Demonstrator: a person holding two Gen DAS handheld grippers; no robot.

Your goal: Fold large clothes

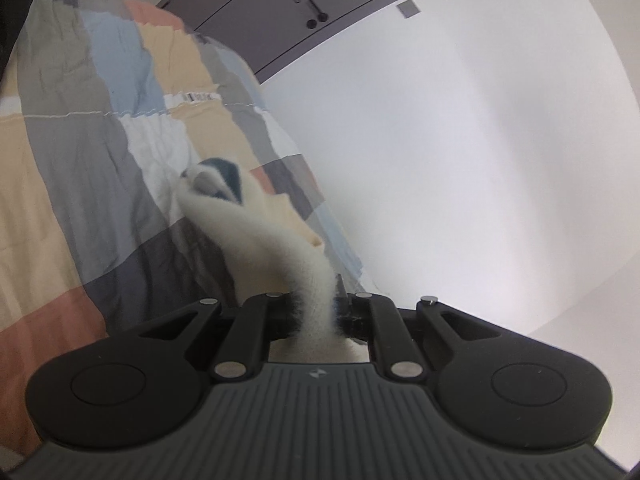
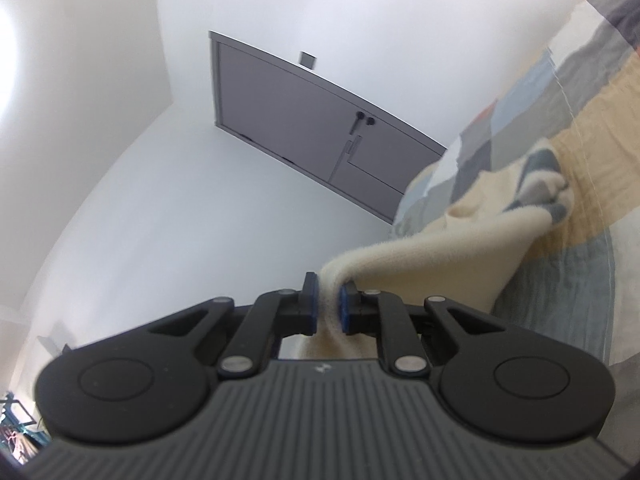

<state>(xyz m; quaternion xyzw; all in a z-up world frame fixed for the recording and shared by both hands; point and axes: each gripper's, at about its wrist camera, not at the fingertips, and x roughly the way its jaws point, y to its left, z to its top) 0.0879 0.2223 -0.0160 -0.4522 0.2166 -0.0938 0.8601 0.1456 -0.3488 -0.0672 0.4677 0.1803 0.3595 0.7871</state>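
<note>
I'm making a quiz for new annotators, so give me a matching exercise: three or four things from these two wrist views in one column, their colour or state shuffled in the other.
Things:
1. door
2. quilt
3. fleece garment
4. right tongs

Colour or state:
A. cream, fuzzy, with dark blue patches
B. grey, shut
C. clamped on a fold of cloth
D. patchwork of grey, tan, blue and salmon

Pairs: 1-B, 2-D, 3-A, 4-C
</note>
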